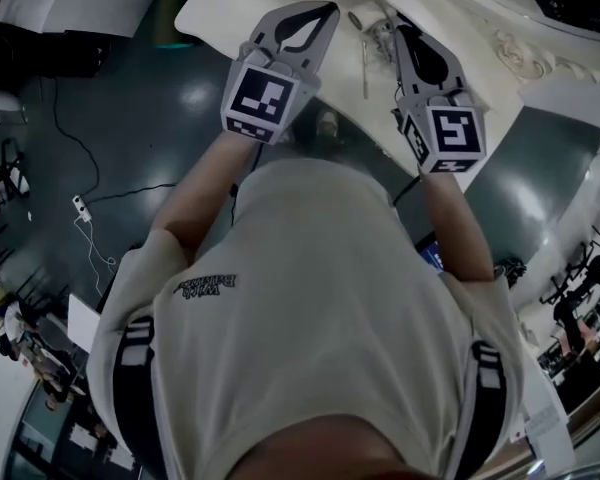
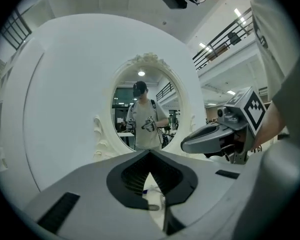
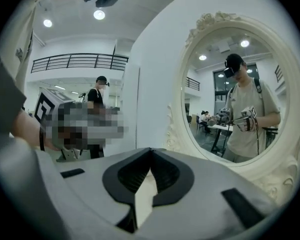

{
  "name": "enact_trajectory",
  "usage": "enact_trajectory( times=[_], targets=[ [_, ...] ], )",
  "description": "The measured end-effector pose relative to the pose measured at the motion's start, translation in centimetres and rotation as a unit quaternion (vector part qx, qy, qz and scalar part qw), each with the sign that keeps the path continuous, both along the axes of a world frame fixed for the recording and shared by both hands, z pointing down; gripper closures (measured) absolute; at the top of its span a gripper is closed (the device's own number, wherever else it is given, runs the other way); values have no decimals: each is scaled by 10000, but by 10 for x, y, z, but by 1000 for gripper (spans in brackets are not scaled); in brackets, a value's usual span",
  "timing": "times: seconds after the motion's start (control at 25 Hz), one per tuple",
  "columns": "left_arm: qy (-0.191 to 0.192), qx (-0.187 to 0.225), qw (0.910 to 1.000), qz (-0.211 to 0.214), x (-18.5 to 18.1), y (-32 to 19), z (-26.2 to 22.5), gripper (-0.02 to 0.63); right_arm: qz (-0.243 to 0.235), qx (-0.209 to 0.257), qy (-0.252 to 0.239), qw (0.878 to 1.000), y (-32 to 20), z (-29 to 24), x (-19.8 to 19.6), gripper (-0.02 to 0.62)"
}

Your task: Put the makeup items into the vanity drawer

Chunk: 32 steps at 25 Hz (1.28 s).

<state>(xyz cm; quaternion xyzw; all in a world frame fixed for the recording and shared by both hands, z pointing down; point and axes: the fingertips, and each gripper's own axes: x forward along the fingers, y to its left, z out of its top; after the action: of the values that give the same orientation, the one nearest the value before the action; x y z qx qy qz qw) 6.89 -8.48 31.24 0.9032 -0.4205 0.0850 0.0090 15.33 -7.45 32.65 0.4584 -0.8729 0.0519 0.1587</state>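
Surface: white vanity top stood above a dark floor, with an ornate oval mirror behind.
Makeup: slim stick and small oval piece lay on the top, between both grippers.
Left gripper: jaws closed, empty, over the top's edge.
Right gripper: jaws closed, empty, just beside the stick.

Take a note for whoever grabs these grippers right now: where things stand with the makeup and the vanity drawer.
Left gripper: shut, empty, over the vanity top.
Right gripper: shut, empty, alongside, facing the mirror.
Makeup: slim items lie on the top between the grippers.
Drawer: not in view.
Done: nothing that shows.
Left: open the drawer, then move each item in.
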Motion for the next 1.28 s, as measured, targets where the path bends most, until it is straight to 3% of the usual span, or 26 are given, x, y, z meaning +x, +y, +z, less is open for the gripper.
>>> enact_trajectory(
  times=[0.28, 0.64, 1.28],
  targets=[
    [-169, -495, 9979, 373, 34, -13, 55, 594, 130, -627, 198, 9977, -12, 70, 11, 580],
    [-584, -1049, 9906, 652, 47, -25, 127, 593, 254, -1410, 444, 9887, -13, 157, 19, 568],
    [-1014, -2259, 9629, 1069, 63, -18, 272, 593, 293, -2802, 909, 9552, 7, 300, 23, 543]
  ],
)
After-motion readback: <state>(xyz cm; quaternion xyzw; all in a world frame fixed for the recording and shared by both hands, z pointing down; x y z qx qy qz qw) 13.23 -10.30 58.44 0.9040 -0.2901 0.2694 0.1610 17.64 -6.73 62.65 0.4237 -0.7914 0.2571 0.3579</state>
